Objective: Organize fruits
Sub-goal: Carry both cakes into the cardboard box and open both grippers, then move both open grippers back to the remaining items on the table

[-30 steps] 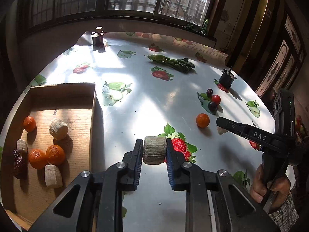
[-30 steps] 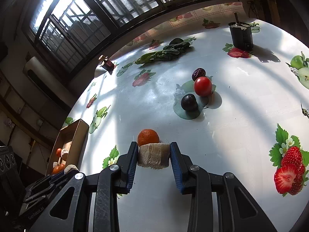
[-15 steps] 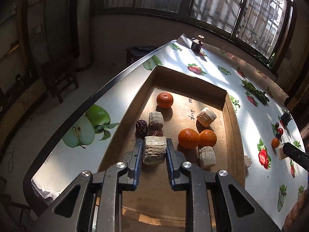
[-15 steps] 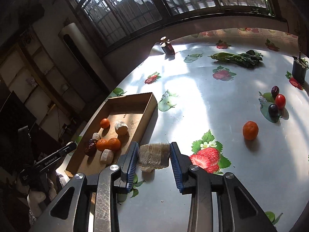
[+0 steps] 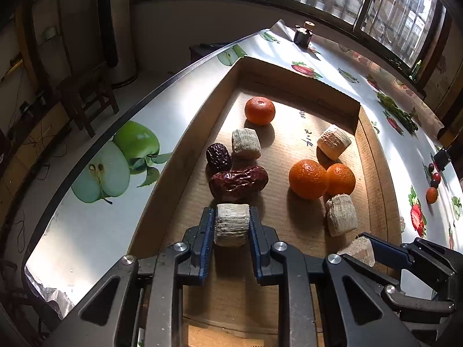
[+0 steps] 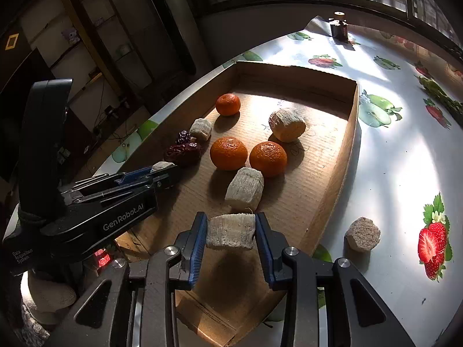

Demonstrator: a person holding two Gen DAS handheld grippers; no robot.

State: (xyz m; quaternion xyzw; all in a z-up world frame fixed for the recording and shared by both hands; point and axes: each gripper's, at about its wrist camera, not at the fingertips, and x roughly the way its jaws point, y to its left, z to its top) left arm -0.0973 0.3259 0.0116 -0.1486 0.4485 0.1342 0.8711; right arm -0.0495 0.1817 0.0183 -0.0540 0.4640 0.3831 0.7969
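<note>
A shallow cardboard tray (image 5: 376,156) (image 6: 351,133) holds three oranges (image 5: 308,178) (image 6: 228,152), two dark red dates (image 5: 238,181) (image 6: 183,153) and several pale fibrous chunks (image 5: 245,144) (image 6: 244,185). My left gripper (image 5: 231,225) is shut on a pale chunk (image 5: 231,225) low over the tray's near left part, just in front of the dates. My right gripper (image 6: 231,231) is shut on another pale chunk (image 6: 231,230) over the tray's near end; it shows at the lower right of the left wrist view (image 5: 358,250).
One pale chunk (image 6: 362,233) lies on the fruit-print tablecloth right of the tray. An orange (image 5: 431,195), a tomato and dark fruits (image 5: 434,177) lie far right. A small dark jar (image 5: 302,33) stands at the far table edge. The table edge (image 5: 86,150) runs left of the tray.
Both grippers have moved from the open table to over the tray, each still holding its chunk. The left has lowered near the dates; the right now hovers at the tray's near end.
</note>
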